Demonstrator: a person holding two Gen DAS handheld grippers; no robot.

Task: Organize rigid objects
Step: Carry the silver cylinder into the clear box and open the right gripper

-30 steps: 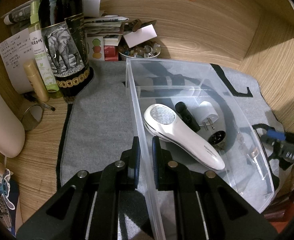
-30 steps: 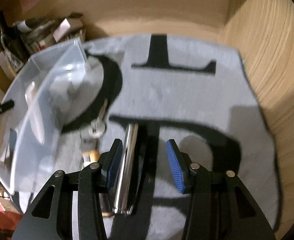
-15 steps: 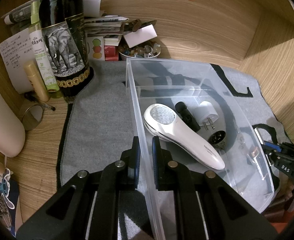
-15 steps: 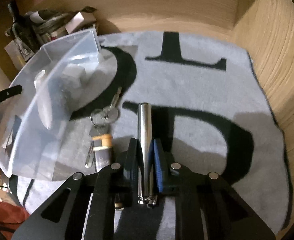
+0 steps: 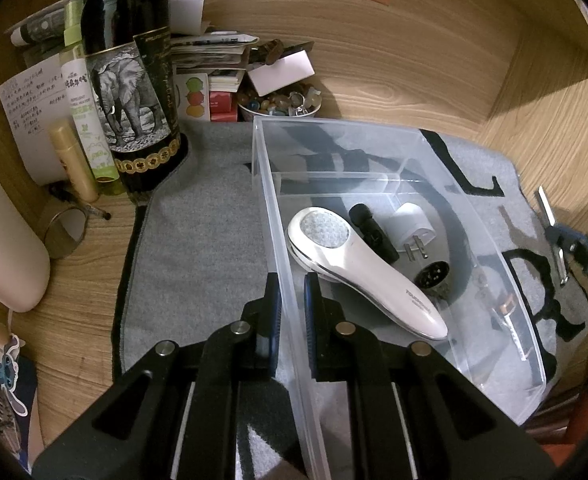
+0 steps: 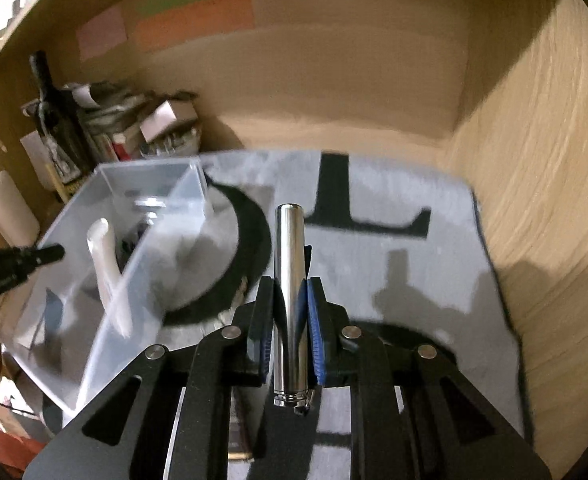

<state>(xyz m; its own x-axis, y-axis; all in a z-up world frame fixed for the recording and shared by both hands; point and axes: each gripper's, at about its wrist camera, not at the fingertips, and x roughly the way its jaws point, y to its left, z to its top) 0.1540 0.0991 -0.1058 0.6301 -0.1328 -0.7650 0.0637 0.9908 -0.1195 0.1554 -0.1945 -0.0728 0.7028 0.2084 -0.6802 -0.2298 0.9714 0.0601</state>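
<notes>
My left gripper is shut on the near left wall of a clear plastic bin on a grey mat. The bin holds a white handheld device, a black stick, a white plug and a round black part. My right gripper is shut on a silver metal tube and holds it above the mat, right of the bin. It shows at the right edge of the left wrist view.
A wine bottle, spray bottle, gold tube, bowl of stones and papers stand at the back left. A cream cylinder lies left. Wooden walls close the back and right. The grey mat bears black letters.
My right gripper closed on the silver tube and has lifted it off the mat. The keys on the mat are out of sight. The left gripper has not moved.
</notes>
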